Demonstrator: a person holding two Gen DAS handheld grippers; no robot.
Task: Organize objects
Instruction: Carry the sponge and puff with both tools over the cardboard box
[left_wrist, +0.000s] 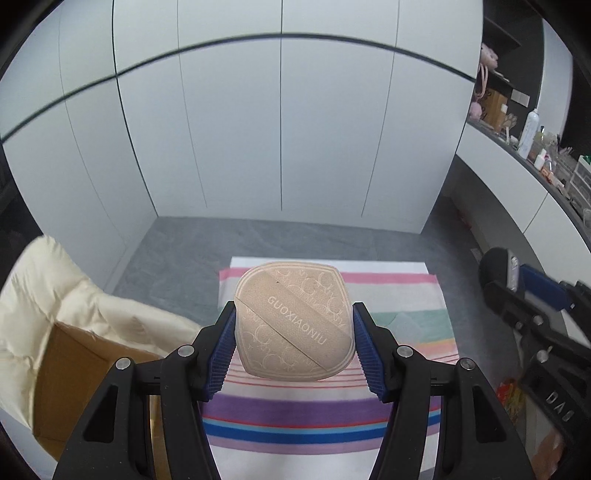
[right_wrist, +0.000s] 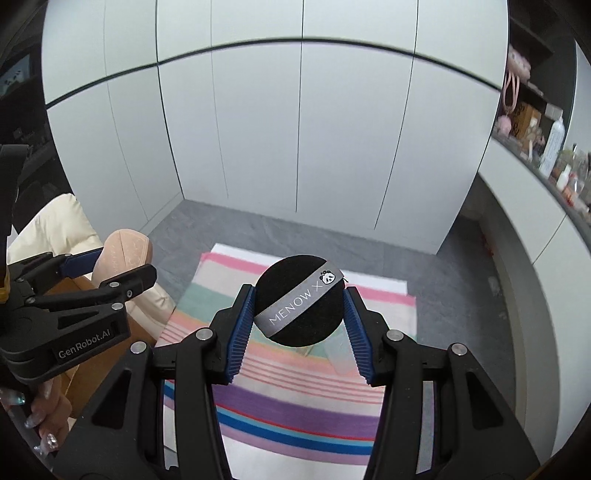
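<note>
1. We see the left gripper (left_wrist: 294, 334) clamped on a beige, rounded-square powder puff (left_wrist: 293, 321) with an embossed pattern and a strap reading GUOXIAONIU; its blue ribbed pads (left_wrist: 221, 354) press the puff's two sides.
2. We see the right gripper (right_wrist: 298, 314) holding a round black powder puff (right_wrist: 299, 300) by its edges, a grey MENOW X ribbon across its face.
3. Both puffs hang in the air above a striped pastel towel (left_wrist: 332, 406) spread on the grey floor (left_wrist: 177, 258).
4. To the left we find an open brown cardboard box (left_wrist: 74, 376) beside a cream quilted jacket (left_wrist: 48, 288).
5. White cabinet doors (left_wrist: 258, 129) stand behind.
</note>
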